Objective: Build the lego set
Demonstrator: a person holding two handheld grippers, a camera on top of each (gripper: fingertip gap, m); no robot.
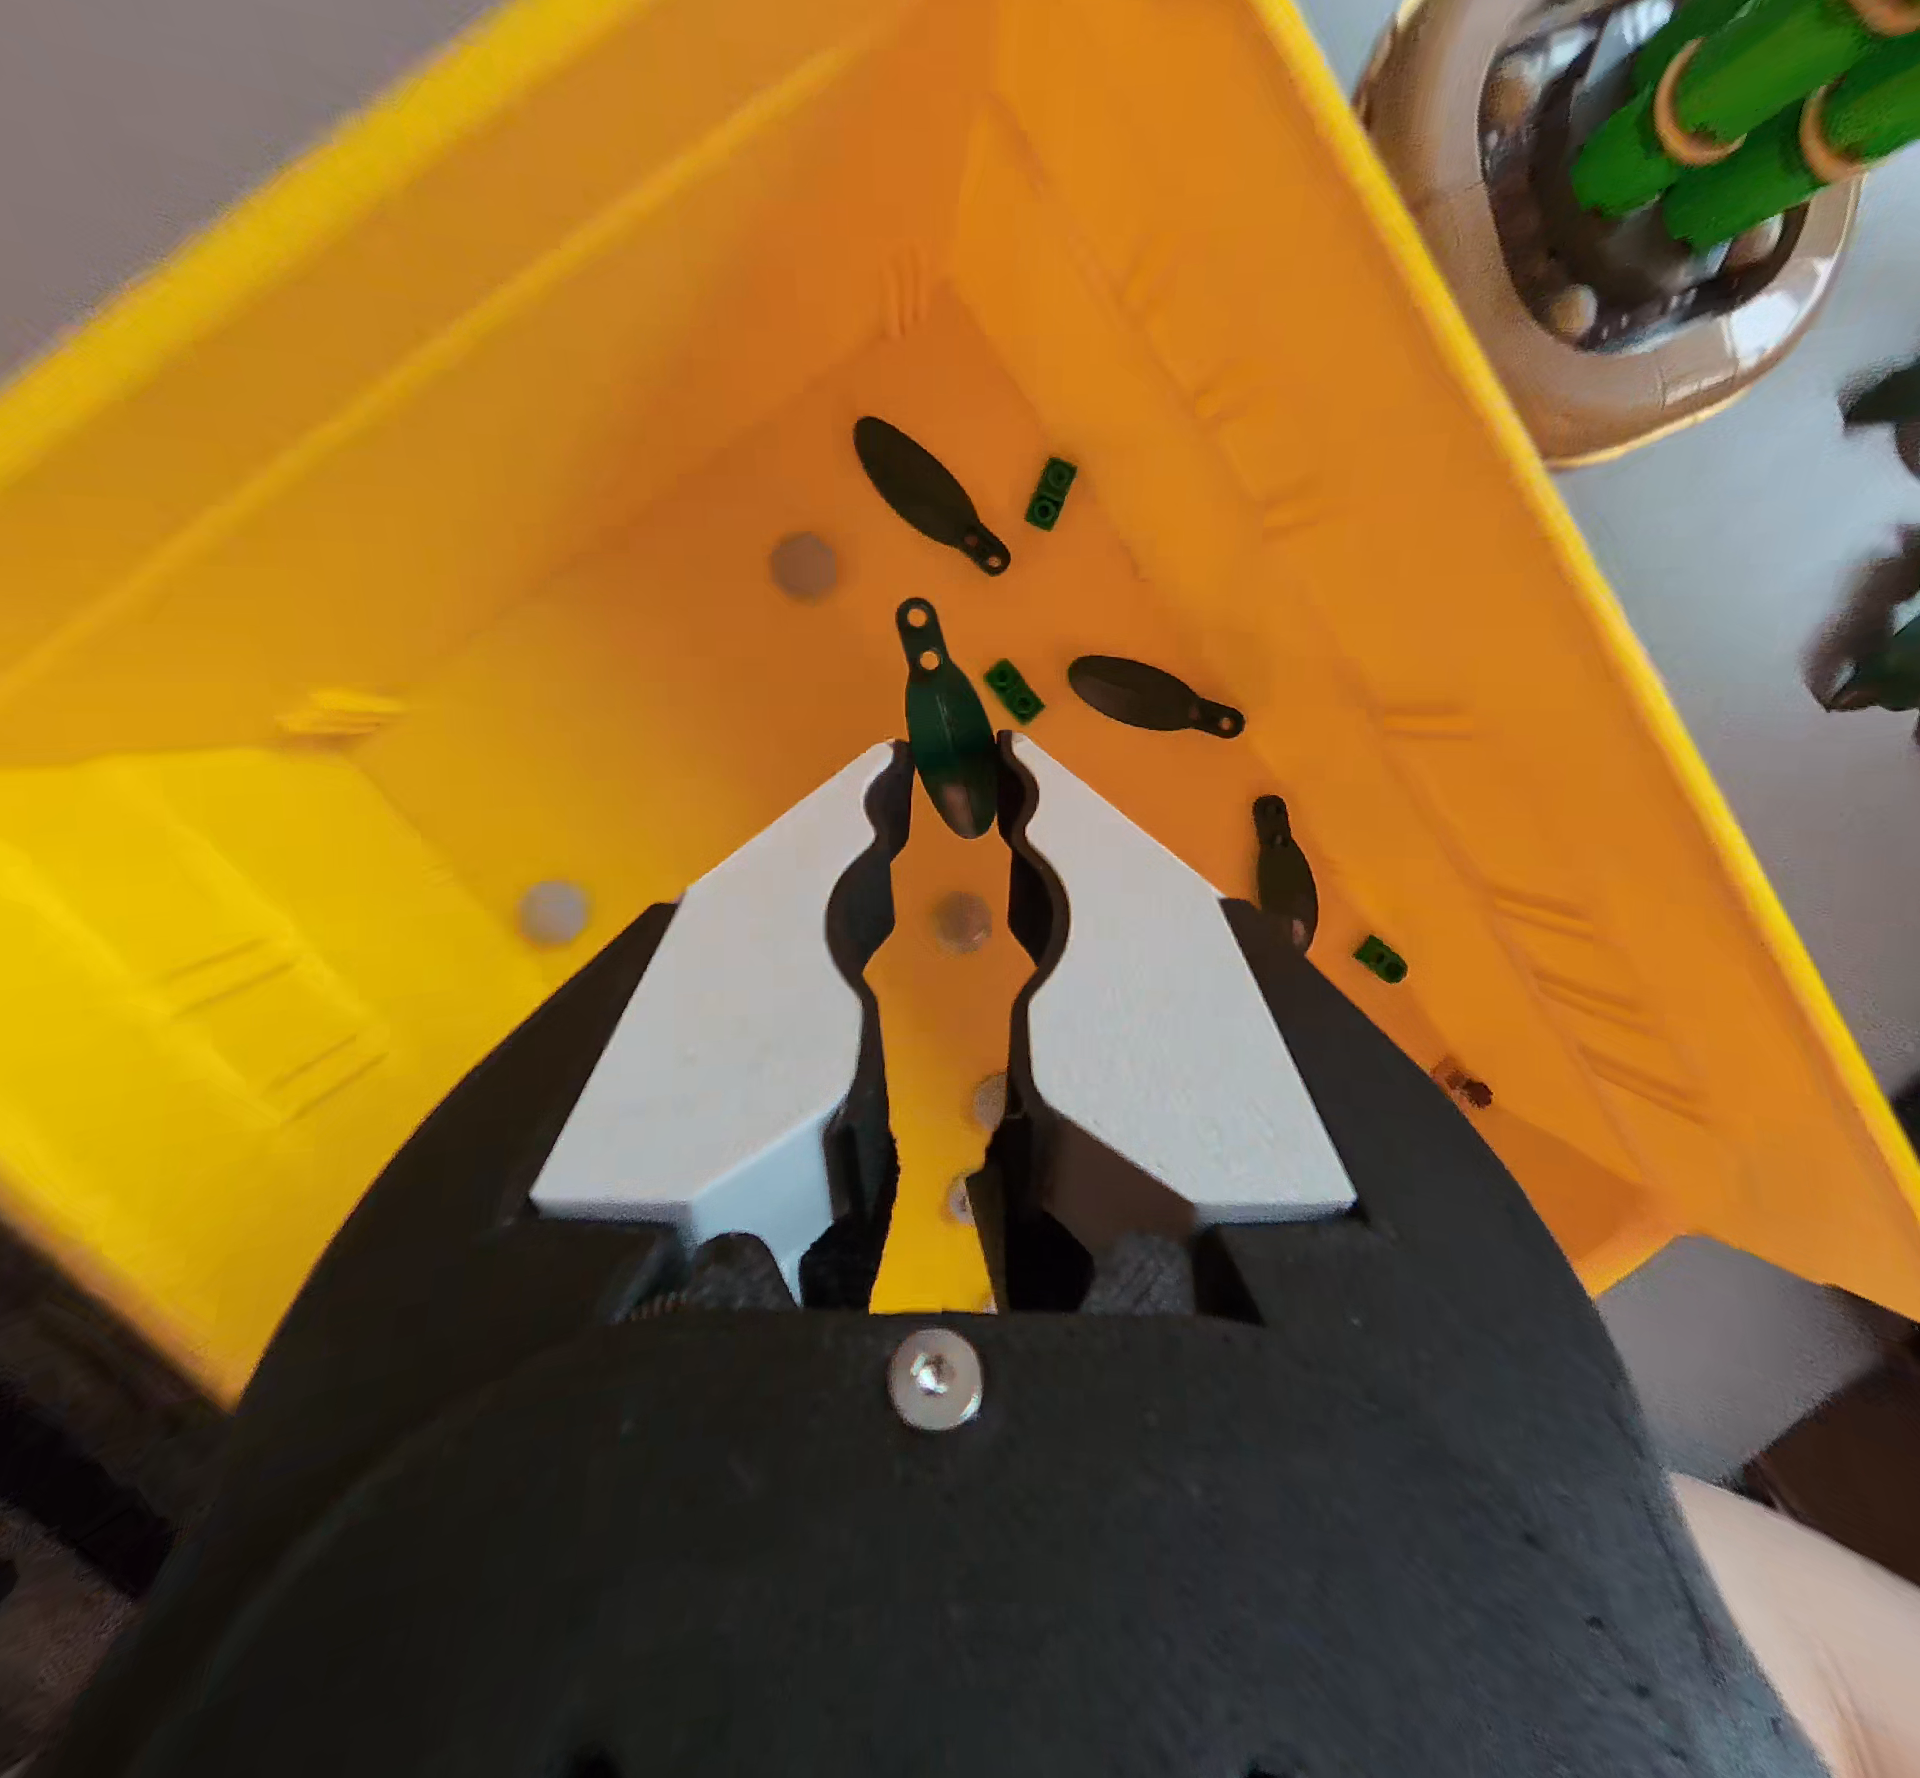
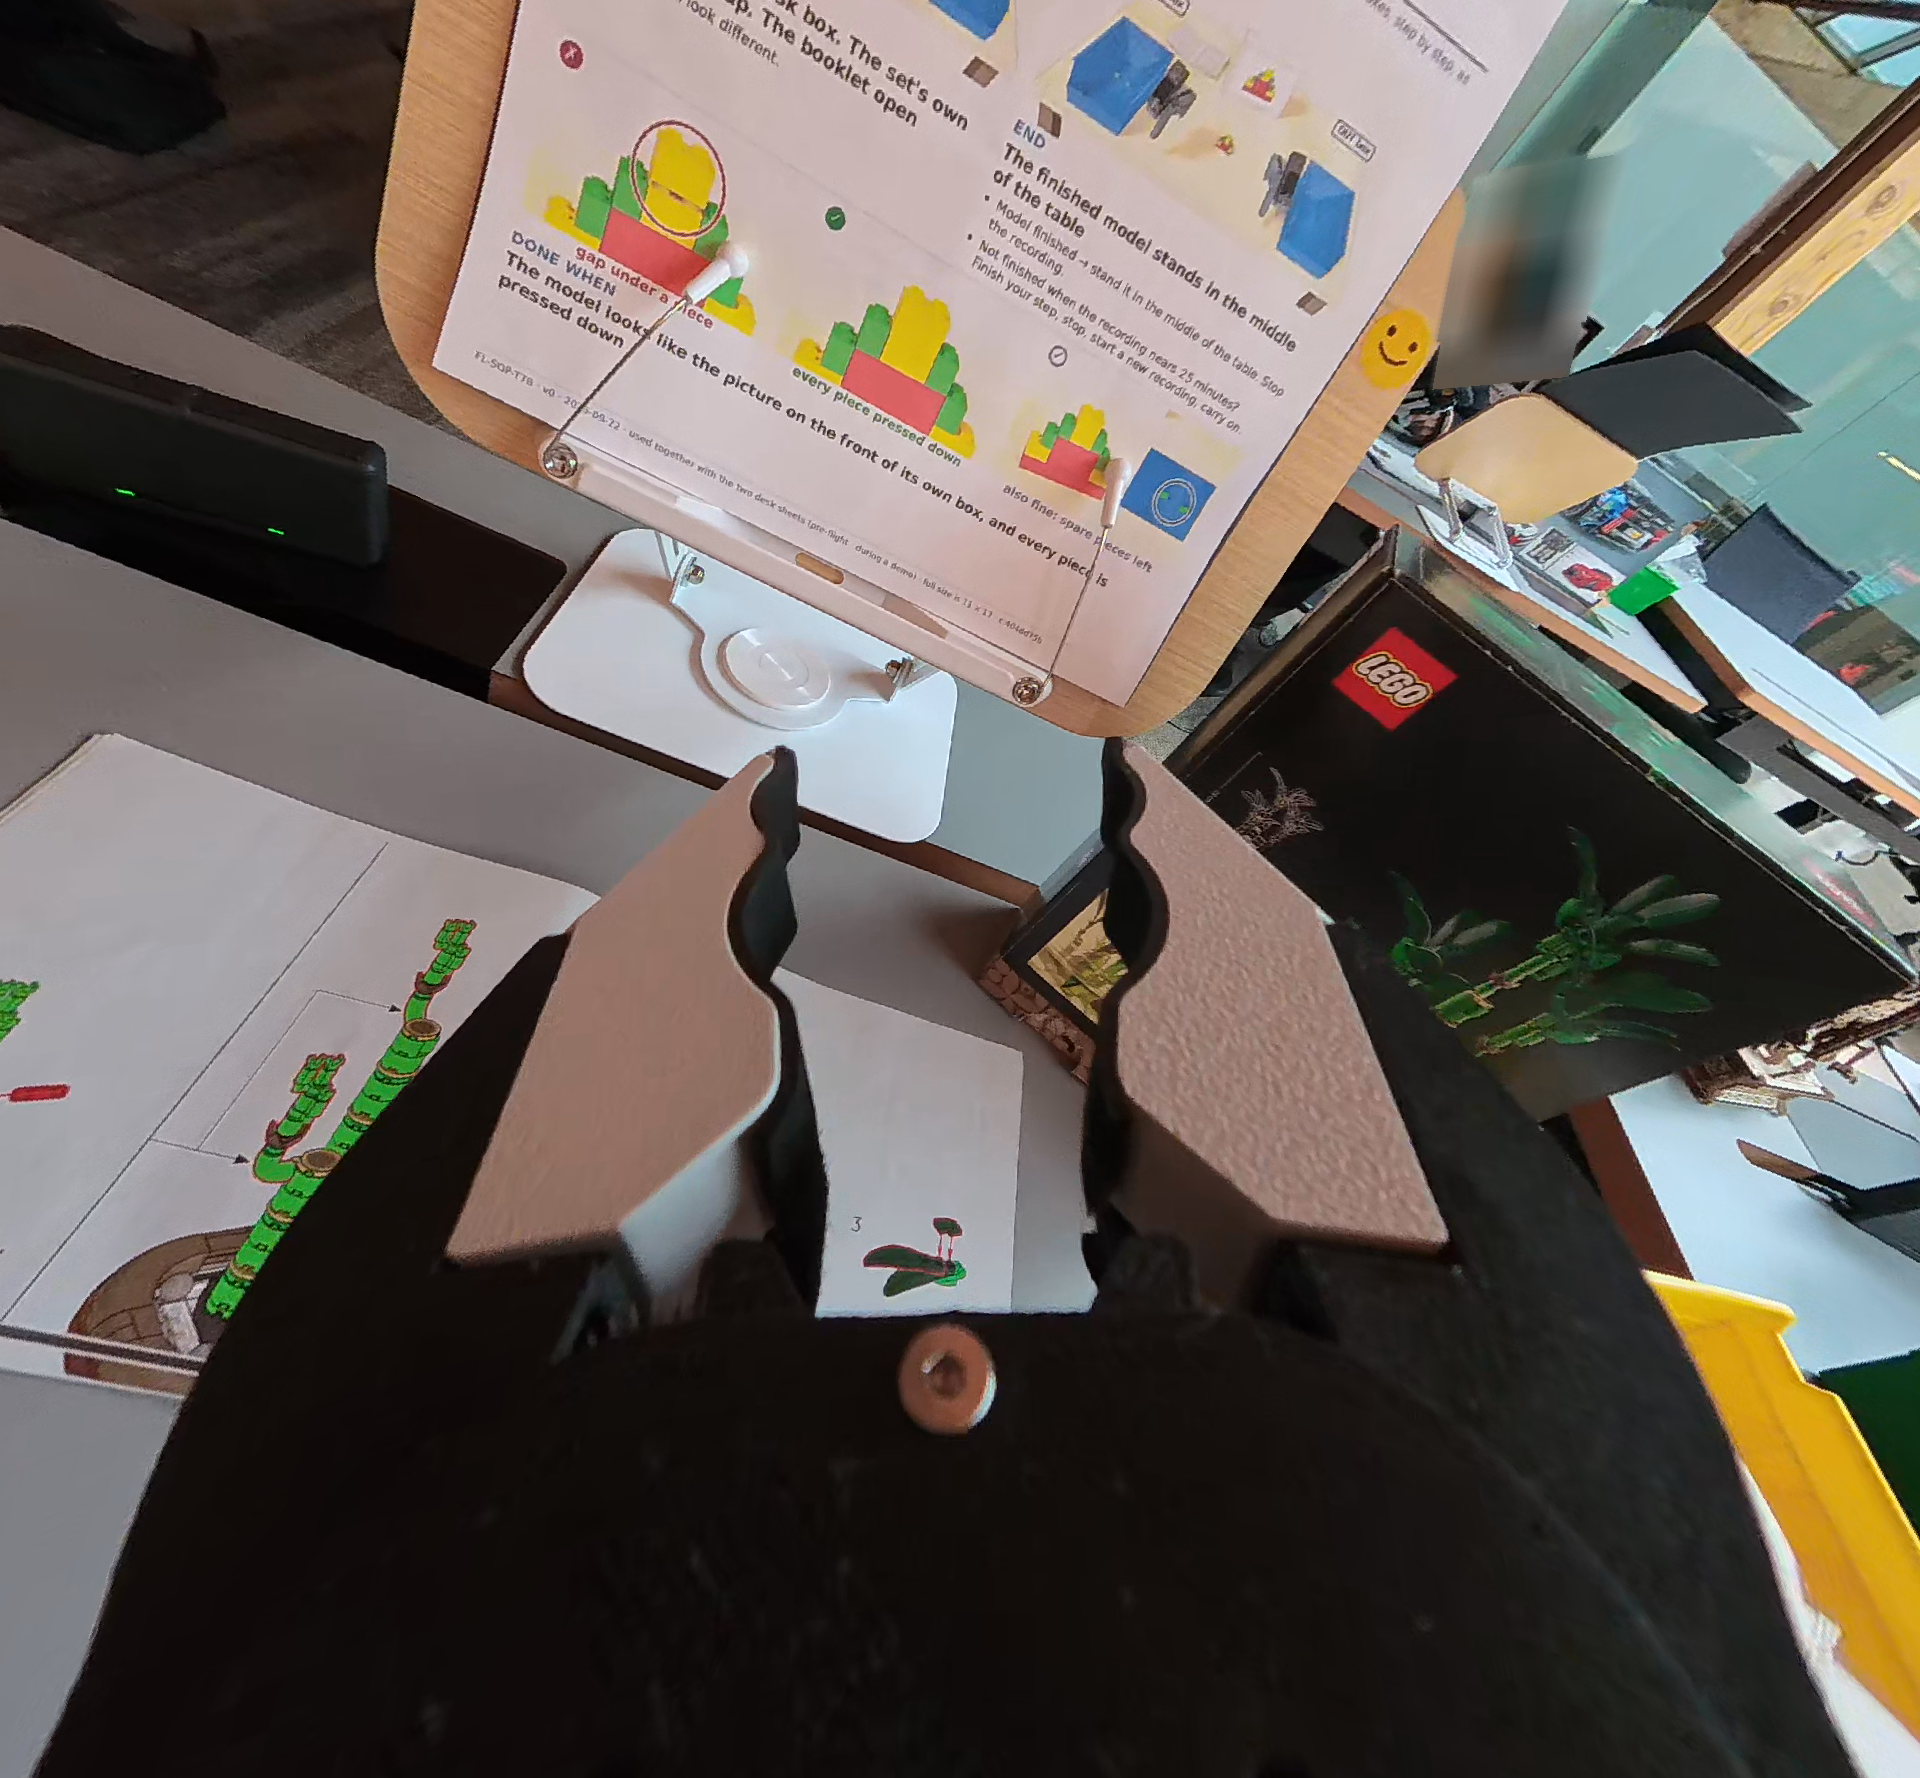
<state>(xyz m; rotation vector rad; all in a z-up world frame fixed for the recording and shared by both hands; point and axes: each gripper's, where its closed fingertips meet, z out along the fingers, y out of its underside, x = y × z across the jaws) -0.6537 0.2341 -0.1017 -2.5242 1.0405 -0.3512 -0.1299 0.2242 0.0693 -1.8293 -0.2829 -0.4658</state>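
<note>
Left gripper [image 1: 954,772] down inside a yellow bin [image 1: 520,440], its two fingers pinched on a dark green leaf piece [image 1: 943,741] at the tips. Leaf stem with two holes pointing away from the fingers, leaf blade caught between the black pads. Just beyond the tips, on the bin floor, a small green two-stud brick [image 1: 1013,689] and a second dark leaf [image 1: 1151,695] beside it. Farther in, a third leaf [image 1: 928,494] with another small green brick [image 1: 1050,493] next to it. Off to the right of the gripper, a fourth leaf [image 1: 1284,871] partly hidden behind the right finger, and a third small green brick [image 1: 1380,958] near the bin wall. Outside the bin, at upper right, a round tan base [image 1: 1455,201] with green bamboo-like stalks [image 1: 1745,87] rising from it.

Right gripper [image 2: 945,783] spread wide with nothing between its fingers, held above a grey table [image 2: 312,668]. Beneath it, an open instruction booklet [image 2: 208,980] showing green stalks. Ahead, a printed sheet clipped to a wooden stand [image 2: 1247,606] on a white foot. To the right, the black set box [image 2: 1507,845] with plant pictures, standing up. At lower right, a corner of the yellow bin [image 2: 1787,1437].
</note>
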